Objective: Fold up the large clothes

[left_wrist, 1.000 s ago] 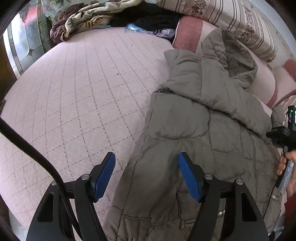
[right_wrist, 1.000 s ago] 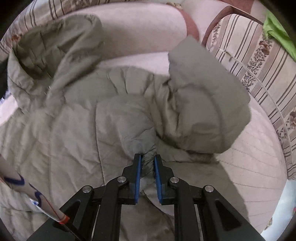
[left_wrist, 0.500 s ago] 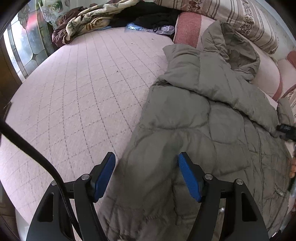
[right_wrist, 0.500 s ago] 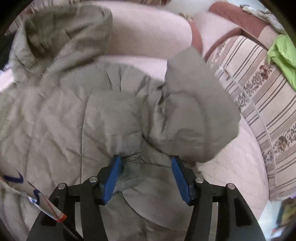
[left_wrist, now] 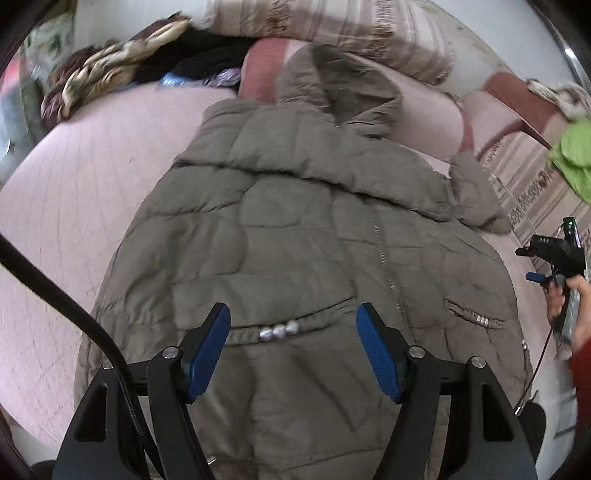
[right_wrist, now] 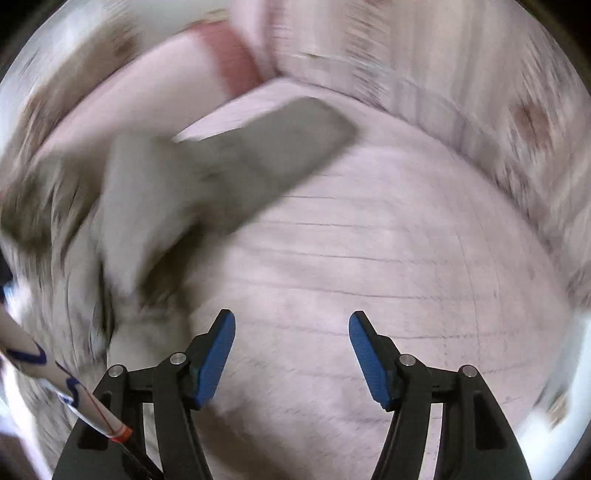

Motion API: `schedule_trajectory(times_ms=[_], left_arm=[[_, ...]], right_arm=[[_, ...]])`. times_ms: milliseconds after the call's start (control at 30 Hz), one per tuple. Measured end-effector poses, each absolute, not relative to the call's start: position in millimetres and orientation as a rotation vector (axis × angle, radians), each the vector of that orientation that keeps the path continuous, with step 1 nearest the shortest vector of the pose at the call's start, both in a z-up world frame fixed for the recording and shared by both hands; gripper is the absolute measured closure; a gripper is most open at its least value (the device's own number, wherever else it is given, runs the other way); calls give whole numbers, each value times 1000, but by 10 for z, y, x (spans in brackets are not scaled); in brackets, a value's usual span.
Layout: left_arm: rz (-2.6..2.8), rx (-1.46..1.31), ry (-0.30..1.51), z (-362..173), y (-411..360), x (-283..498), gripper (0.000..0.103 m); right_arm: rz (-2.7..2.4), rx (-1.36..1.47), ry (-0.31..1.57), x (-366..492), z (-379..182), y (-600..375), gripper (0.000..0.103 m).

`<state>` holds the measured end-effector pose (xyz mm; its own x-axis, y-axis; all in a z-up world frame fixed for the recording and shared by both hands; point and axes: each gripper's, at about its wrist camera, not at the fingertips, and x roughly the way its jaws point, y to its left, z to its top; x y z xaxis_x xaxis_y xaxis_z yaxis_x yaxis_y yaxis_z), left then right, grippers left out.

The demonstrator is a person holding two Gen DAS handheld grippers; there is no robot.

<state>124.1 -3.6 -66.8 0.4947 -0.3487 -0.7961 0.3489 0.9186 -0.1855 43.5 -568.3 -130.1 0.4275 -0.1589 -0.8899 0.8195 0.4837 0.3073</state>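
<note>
An olive-grey hooded padded coat [left_wrist: 295, 229] lies front-up on the pink quilted bed, hood toward the pillows. My left gripper [left_wrist: 293, 350] is open and empty above the coat's lower half, near the waist drawstring beads [left_wrist: 279, 331]. My right gripper [right_wrist: 291, 354] is open and empty over bare pink quilt; in its blurred view the coat's sleeve [right_wrist: 236, 166] lies to the upper left. The right gripper also shows in the left wrist view [left_wrist: 554, 258], hand-held at the coat's right edge.
Pink quilted bedspread [left_wrist: 74, 192] lies left of the coat. Striped pillows [left_wrist: 332, 26] and a pink bolster [left_wrist: 424, 122] line the head. A pile of clothes [left_wrist: 122, 70] sits at the far left corner. A green cloth [left_wrist: 572, 158] lies at the right.
The right gripper opened, let go of the coat fabric and swung right over bare quilt. The left gripper moved right and back, now centred over the coat's lower front.
</note>
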Motion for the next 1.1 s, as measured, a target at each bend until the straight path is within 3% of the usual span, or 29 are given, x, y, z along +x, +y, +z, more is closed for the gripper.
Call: schedule_trajectory(times_ms=[200,433,633,700,733,767,1100], left_arm=[[-373,-6,994,-775,-159,1450,33],[-335,19,1043,-1009,-263,1675,33],[-310,176,973,-1145,-544,1695,19],[-306,201,970,-1185,-587,1699,16],[-306,212,971,-1208,-606,1705,15],[-306,215,972,-1217,-611,1712,15],[-315,185,983,-1190,-583,1703,14]], right_arm=[[-686,1050,827,476,-1575,-6176,34],[-675,1140,745,1095,-1811,-6570,34],[-708,1100,733,1609,-1835,-6790,35],[-739,1052,770,1715,-1810,-6840,61],[-744,1027,796,1770,-1787,-6873,83],[-745,1025,799,1754,-1763,-6884,90],[-1099,726,720,1039,-672,-7143,98]])
